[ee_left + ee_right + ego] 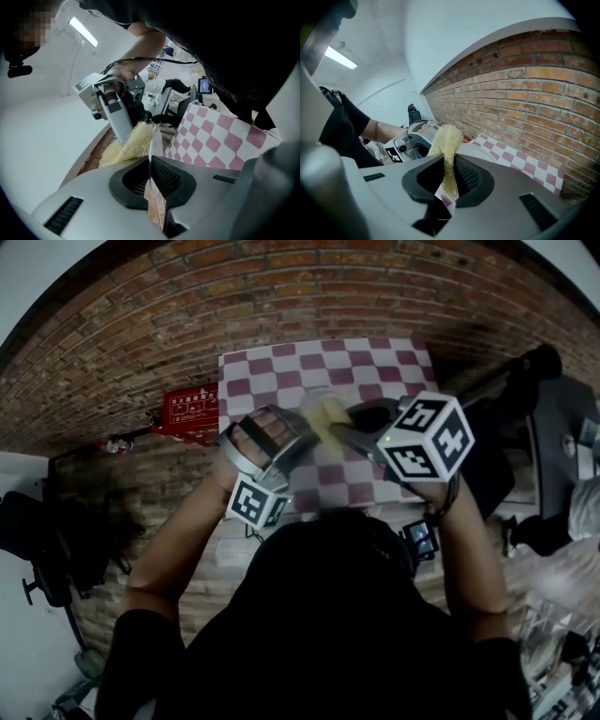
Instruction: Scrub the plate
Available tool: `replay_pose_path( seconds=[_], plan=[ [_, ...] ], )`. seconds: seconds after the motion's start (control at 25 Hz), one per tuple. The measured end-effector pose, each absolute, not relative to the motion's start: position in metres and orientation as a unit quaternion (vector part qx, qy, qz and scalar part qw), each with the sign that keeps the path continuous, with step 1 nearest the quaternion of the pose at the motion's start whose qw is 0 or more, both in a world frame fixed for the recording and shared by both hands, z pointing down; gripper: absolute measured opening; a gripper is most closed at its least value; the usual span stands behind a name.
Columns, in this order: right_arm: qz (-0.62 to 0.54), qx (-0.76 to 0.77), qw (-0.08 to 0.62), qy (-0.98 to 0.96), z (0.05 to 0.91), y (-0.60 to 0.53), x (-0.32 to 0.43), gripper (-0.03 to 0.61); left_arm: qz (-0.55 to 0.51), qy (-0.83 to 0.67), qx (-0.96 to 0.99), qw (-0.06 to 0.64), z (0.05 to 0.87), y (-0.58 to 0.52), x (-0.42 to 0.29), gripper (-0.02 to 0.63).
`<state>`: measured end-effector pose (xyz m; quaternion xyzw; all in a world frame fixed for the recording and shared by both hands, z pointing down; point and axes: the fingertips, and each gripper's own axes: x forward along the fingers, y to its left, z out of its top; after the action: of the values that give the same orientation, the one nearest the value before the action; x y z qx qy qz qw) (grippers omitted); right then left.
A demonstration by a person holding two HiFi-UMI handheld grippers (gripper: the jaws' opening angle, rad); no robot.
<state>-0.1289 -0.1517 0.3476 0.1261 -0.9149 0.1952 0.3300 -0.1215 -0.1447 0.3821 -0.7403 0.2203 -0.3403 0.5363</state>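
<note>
Plate (154, 147): thin and translucent, seen edge-on. The fingers of the left gripper (152, 180) are squeezed fully together on its rim. The rest of the plate stands out ahead of those fingers, held up above the checkered tabletop (220, 136) rather than resting on it.

Reason for the rim pinch, as I read it: both faces stay open and the fingers keep clear of the stroke path.

Scrubber (447, 140): yellow, fibrous. The fingers of the right gripper (450, 180) are closed on its lower part, so the bushy end stands out past the fingertips as the working end.

From the left gripper view, the scrubber sits just ahead of the left fingers and right beside the plate's edge. I can't tell whether it is actually touching.

Head view: the two grippers meet nearly tip to tip over the tabletop, with the scrubber between them. The plate itself is hard to pick out there.

Judgement: scrubbing is in hand or about to start.

Risk: with no support under the plate, side load from the scrubber could twist it in that thin rim grip. Use light pressure and stroke close to the left fingers.
</note>
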Motion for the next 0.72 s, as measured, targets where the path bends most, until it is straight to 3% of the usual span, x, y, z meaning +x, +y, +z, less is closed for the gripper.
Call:
replay_pose_path(
  seconds=[0.72],
  plan=[
    [0.264,0.134,0.423,-0.856,0.398,-0.194,-0.049,0.049,-0.272,0.208,-0.749,0.567,0.348,-0.131,-0.132,0.021]
  ],
)
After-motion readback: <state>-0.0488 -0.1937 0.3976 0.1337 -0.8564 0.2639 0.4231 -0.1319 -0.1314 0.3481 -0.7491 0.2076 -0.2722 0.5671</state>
